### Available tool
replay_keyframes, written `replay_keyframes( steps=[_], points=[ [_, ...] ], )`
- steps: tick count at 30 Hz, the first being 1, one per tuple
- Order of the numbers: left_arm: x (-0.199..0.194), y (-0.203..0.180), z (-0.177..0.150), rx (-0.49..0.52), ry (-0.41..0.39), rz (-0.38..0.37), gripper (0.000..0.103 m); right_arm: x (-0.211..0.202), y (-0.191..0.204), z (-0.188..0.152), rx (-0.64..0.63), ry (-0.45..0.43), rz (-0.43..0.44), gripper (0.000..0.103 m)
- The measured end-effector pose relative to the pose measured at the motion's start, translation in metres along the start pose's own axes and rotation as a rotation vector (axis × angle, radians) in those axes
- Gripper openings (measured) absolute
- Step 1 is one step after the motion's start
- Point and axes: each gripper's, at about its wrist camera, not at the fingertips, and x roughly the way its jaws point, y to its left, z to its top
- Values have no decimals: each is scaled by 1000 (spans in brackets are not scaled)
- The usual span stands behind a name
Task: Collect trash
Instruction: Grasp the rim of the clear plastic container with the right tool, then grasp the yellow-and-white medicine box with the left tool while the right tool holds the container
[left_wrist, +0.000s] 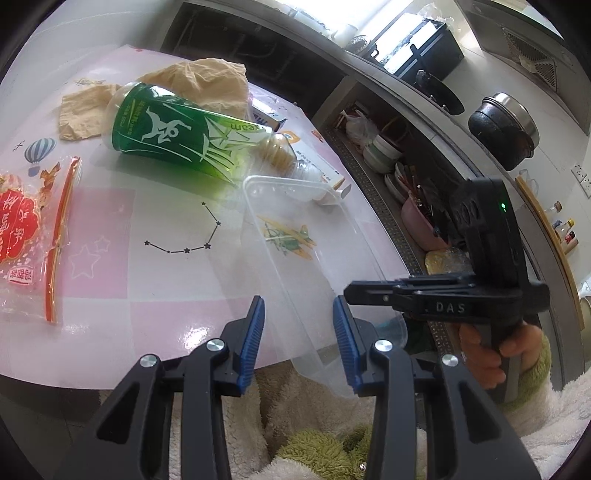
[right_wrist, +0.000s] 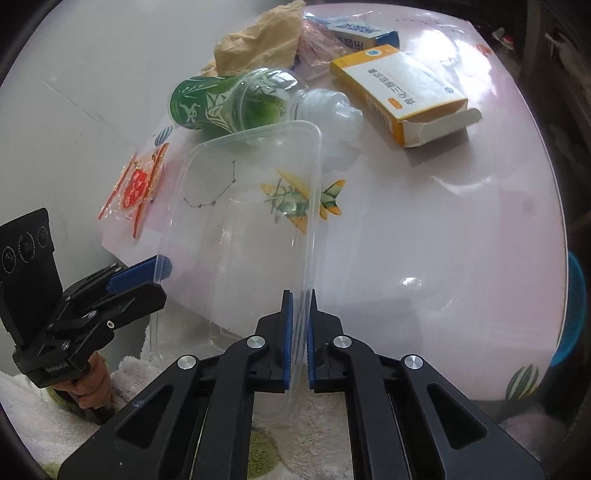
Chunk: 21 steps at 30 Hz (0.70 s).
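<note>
A clear plastic container (left_wrist: 306, 258) (right_wrist: 240, 240) juts over the near edge of the pink table (right_wrist: 424, 240), tipped up. My right gripper (right_wrist: 300, 295) (left_wrist: 351, 295) is shut on its right wall, the thin plastic pinched between the blue pads. My left gripper (left_wrist: 298, 299) (right_wrist: 159, 280) has its jaws partly apart around the container's near left end; the pads do not visibly press on it. Behind lie a green-labelled bottle (left_wrist: 173, 136) (right_wrist: 229, 99), crumpled brown paper (left_wrist: 207, 81) (right_wrist: 262, 40), a red-printed clear bag (left_wrist: 22, 236) (right_wrist: 136, 188) and an open yellow-and-white carton (right_wrist: 399, 88).
A blue-and-white box (right_wrist: 362, 33) sits at the table's far side. A blue basket (right_wrist: 574, 314) stands beyond the right edge. A kitchen shelf with bowls (left_wrist: 384, 151) runs along the right. A person's fleece-clad lap (left_wrist: 295, 424) lies below the near edge.
</note>
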Motion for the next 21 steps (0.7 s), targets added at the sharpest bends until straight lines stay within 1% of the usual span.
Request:
replay_keyframes(
  steps=[3, 8, 14, 15, 17, 18, 20, 21],
  points=[
    [-2, -1, 4, 3, -6, 0, 37, -5, -8, -5, 58, -25, -3, 3],
    [-11, -13, 16, 59, -54, 18, 37, -23, -38, -22, 165, -67, -32, 3],
    [-4, -29, 49, 119, -76, 24, 38, -55, -90, -39, 328, -176, -86, 3],
    [-2, -32, 54, 125, -75, 19, 39, -59, -99, -42, 354, -197, -100, 3],
    [5, -43, 69, 143, -72, 18, 46, -66, -114, -45, 399, -232, -114, 3],
    [9, -48, 75, 152, -69, 20, 47, -68, -120, -46, 417, -248, -120, 3],
    [16, -58, 89, 175, -62, 23, 58, -71, -129, -48, 444, -273, -124, 3],
    [21, -63, 98, 182, -53, 44, 60, -72, -133, -49, 455, -284, -128, 3]
  ],
)
